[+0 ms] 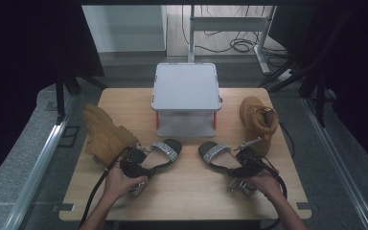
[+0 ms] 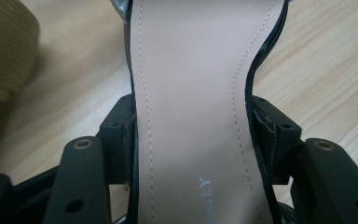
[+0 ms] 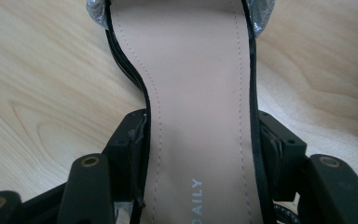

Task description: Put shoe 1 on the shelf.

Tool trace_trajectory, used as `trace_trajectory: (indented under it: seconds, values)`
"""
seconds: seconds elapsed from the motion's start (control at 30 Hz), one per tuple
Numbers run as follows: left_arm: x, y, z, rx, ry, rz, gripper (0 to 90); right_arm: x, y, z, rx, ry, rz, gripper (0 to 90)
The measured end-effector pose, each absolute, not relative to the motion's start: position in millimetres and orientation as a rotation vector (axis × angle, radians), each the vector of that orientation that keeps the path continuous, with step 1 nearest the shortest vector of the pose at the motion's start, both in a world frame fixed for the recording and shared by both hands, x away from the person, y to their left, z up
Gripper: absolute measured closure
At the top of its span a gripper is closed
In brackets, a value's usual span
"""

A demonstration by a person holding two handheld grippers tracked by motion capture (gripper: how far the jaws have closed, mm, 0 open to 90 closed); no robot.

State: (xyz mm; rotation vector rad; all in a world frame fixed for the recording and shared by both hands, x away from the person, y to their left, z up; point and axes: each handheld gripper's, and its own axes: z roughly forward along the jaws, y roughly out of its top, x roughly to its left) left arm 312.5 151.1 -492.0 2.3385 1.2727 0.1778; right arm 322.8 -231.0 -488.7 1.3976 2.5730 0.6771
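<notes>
Wooden desk (image 1: 187,187), grey box (image 1: 187,88) at the back, a boot on each side.
Grasp step: left claw (image 2: 191,135) clamps the left sandal (image 1: 165,151) at its waist, right claw (image 3: 200,140) clamps the right sandal (image 1: 214,153); both sandals lie mid-desk. Next, likely lift both level toward the box.

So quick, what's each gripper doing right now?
Left gripper: closed on the left sandal, pads pressing both sides of its sole.
Right gripper: closed on the right sandal, gripped the same way.
</notes>
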Motion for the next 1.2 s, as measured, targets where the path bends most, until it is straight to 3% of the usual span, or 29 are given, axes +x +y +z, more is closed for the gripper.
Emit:
trace_trajectory:
  seconds: [0.6, 1.2]
  values:
    - [343.9, 116.8, -467.8, 2.211, 1.394, 0.265, 42.0, 343.5, -207.4, -466.8, 1.562, 2.339, 0.784, 42.0]
    - [385.9, 100.3, -477.7, 2.077, 1.539, 0.309, 42.0, 378.5, -167.8, -472.9, 1.691, 2.201, 0.789, 41.8]
